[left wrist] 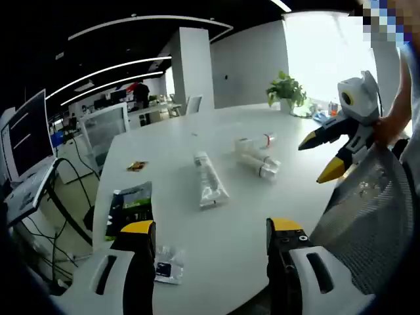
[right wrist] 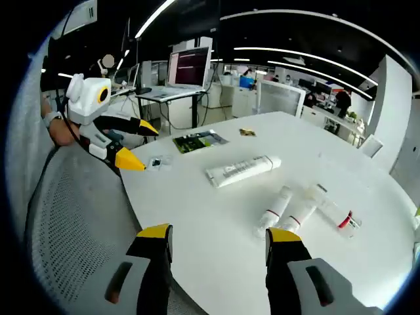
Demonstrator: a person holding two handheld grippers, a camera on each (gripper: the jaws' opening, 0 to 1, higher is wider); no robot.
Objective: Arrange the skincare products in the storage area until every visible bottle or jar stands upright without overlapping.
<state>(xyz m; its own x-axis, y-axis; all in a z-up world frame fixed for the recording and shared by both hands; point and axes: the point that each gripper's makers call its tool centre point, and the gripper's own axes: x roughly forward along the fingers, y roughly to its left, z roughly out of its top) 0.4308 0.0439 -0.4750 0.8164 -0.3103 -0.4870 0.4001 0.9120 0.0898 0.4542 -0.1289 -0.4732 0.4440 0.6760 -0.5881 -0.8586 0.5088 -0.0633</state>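
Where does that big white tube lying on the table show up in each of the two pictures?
Left gripper view: the white tube lies near the middle of the white table, just left of centre.
Right gripper view: the white tube lies just above centre, angled across the table.
Shared landmark: the green-and-black packet near the table edge, beyond the tube from the clear bottles.

You have one large white tube (right wrist: 243, 170) lying on the table (right wrist: 216, 243), three small bottles (right wrist: 298, 213) on their sides, one green packet (right wrist: 200, 140), one small sachet (right wrist: 157, 162), and one potted plant (left wrist: 286, 92).
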